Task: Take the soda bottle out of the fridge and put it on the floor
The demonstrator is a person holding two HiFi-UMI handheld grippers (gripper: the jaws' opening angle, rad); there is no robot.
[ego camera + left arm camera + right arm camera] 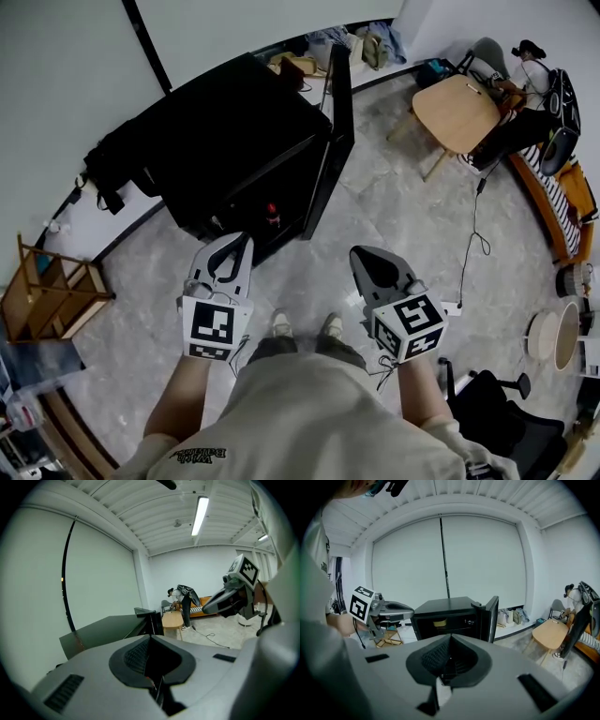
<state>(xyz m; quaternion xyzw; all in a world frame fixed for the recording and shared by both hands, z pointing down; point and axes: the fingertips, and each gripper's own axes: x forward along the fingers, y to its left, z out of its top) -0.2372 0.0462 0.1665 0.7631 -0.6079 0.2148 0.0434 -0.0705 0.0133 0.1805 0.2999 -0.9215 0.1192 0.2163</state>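
Right now it's the approach step, I judge: left gripper [240,242] and right gripper [364,255] both have fingers together, empty. The red-capped soda bottle [272,214] stands low inside the boxy black fridge [234,141], whose door is open. Next, one gripper's fingers must part and reach in.

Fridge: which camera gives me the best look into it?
The right gripper view: it faces the fridge head-on, with the door swung open and the inside showing. The head view looks down on its top and open front. The left gripper view catches only its top and door edge, side-on.
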